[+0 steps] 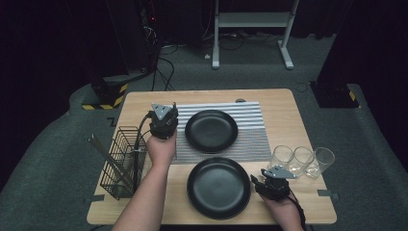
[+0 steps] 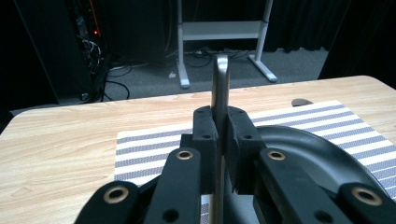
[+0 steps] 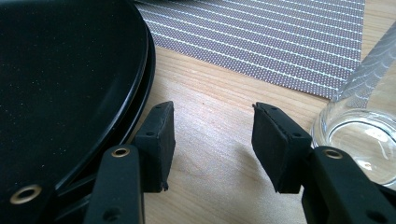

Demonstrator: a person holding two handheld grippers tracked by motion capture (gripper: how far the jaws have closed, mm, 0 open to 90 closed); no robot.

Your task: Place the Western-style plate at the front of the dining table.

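Observation:
My left gripper (image 2: pixel 220 122) is shut on a flat metal cutlery handle (image 2: pixel 220 79) that stands up between its pads, its working end hidden. In the high view my left gripper (image 1: pixel 167 113) hovers over the left edge of the striped placemat (image 1: pixel 252 144), just left of the far black plate (image 1: pixel 211 131). A second black plate (image 1: pixel 219 187) lies nearer, off the mat. My right gripper (image 3: pixel 212 126) is open over bare wood, with that plate's rim (image 3: pixel 140 70) to its left and a clear glass (image 3: pixel 359 135) to its right. In the high view my right gripper (image 1: pixel 256 182) rests beside the near plate.
A black wire basket (image 1: pixel 122 161) at the table's left edge holds long metal utensils (image 1: pixel 103 154). Three clear glasses (image 1: pixel 302 160) stand in a row at the right. Beyond the table's far edge are cables and a white frame on the floor.

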